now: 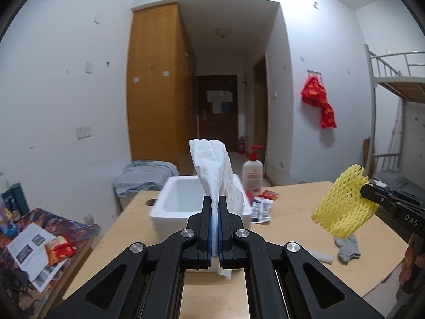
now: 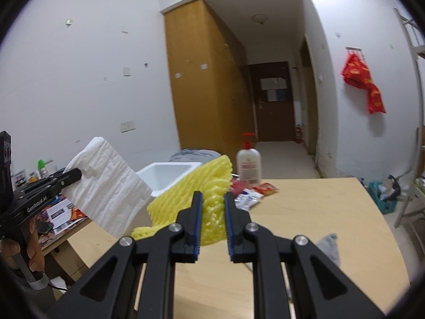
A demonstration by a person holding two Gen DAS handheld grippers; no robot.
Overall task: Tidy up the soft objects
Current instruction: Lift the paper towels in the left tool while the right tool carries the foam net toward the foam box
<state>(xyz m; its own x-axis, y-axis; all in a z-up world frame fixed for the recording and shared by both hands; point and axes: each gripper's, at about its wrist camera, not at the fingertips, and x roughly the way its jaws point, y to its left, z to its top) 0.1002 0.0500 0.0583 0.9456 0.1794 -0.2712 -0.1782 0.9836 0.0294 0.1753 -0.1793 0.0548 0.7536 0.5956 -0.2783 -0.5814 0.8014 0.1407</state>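
White crumpled paper tissue [image 1: 212, 167] is pinched between pressed-together left gripper [image 1: 215, 204] fingers, above the desk [image 1: 300, 199]. Right gripper [image 2: 211, 199], marked "DAS", clamps yellow foam mesh sleeve [image 2: 196, 194]. Left body reads "GenRobot.AI".

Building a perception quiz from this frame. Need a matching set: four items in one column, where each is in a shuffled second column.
Items:
1. white paper towel
2. yellow foam fruit net
3. grey sock
4. lotion pump bottle

Places:
A. lying on the table, near its right edge
B. clamped in the left gripper
C. standing upright behind the white foam box
D. held in the right gripper

Pairs: 1-B, 2-D, 3-A, 4-C
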